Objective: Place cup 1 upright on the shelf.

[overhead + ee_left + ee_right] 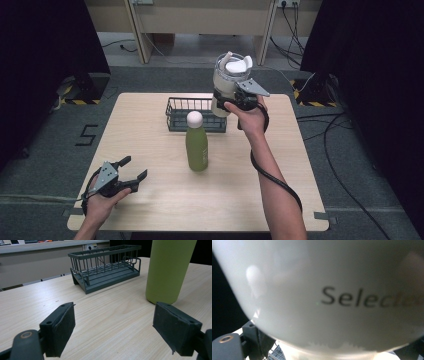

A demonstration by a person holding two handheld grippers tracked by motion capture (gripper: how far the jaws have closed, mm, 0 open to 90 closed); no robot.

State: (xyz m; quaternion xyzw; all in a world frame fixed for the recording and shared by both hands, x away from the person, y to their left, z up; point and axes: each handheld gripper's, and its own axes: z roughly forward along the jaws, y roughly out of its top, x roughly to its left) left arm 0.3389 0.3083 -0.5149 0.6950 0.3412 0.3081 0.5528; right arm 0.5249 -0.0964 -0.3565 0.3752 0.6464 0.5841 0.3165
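One white cup point(226, 82) is clamped in the right gripper point(235, 100) and is held in the air above the one dark wire basket point(177, 114) at the far side of the table point(150, 200). One green bottle point(197, 145) is seen upright just before the basket. The left gripper point(131, 172) is kept low at the near left corner, its jaws apart, with nothing between them.

Cup lettering: your right gripper view catches the white cup point(319, 295) so close that it blurs, and the printed word runs off the right edge.
Green bottle point(170, 270): your left gripper view cuts off its top.
Right gripper point(231, 100): you can't see its pads behind the cup.
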